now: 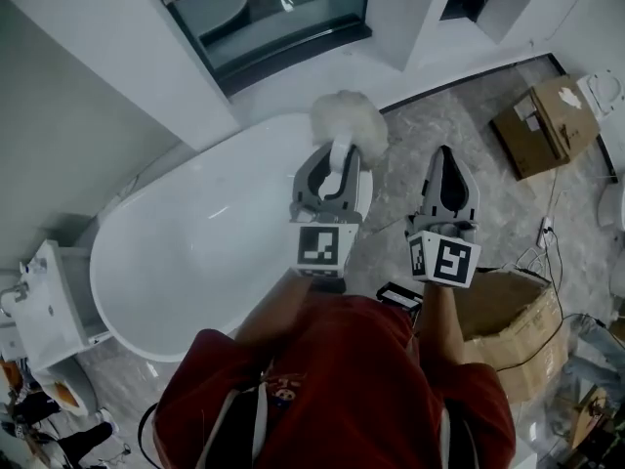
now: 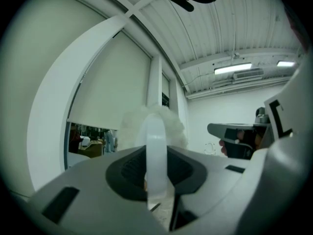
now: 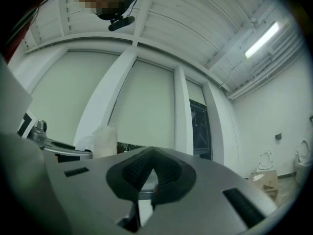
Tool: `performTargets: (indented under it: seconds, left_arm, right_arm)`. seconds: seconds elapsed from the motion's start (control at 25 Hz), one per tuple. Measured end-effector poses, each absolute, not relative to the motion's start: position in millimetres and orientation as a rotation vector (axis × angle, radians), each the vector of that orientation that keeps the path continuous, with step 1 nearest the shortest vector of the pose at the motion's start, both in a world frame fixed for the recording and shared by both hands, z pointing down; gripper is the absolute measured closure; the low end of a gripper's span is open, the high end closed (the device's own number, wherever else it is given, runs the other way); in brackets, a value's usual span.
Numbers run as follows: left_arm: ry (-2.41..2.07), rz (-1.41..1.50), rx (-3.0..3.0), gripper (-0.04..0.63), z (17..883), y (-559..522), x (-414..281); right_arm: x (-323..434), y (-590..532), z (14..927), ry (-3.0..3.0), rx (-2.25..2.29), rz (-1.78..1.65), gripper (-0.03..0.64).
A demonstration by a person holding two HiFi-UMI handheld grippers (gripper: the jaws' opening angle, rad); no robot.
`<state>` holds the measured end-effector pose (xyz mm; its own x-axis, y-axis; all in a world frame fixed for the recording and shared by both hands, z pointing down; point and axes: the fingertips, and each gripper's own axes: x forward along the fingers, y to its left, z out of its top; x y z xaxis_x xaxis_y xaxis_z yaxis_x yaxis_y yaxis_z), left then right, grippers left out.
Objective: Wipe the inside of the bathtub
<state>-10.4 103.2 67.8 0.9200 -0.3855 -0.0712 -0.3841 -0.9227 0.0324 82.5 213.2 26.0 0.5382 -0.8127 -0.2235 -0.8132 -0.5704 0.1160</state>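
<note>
The white oval bathtub [image 1: 186, 252] lies below me at the left in the head view. My left gripper [image 1: 332, 176] hovers over its right rim, shut on the white handle of a fluffy white duster [image 1: 349, 123] whose head points up and away. In the left gripper view the duster's handle [image 2: 156, 155] stands clamped between the jaws, with the fluffy head [image 2: 168, 124] behind it. My right gripper [image 1: 446, 189] is held beside it over the floor, shut with nothing in it; its tips [image 3: 150, 176] meet in the right gripper view.
Marble-patterned floor [image 1: 488, 184] lies right of the tub. Cardboard boxes [image 1: 545, 125] sit at the far right and an open one [image 1: 513, 311] near my right side. A white cabinet [image 1: 44, 306] stands left of the tub. A glass panel [image 1: 283, 18] rises behind it.
</note>
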Motion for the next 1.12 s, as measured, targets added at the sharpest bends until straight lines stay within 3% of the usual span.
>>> performTargets:
  seconds: [1.12]
  left_arm:
    - [-1.325, 0.027, 2.869, 0.502, 89.8, -103.1, 120.4]
  right_arm:
    - [250.8, -64.6, 42.5, 2.11, -2.224, 0.362, 0.606]
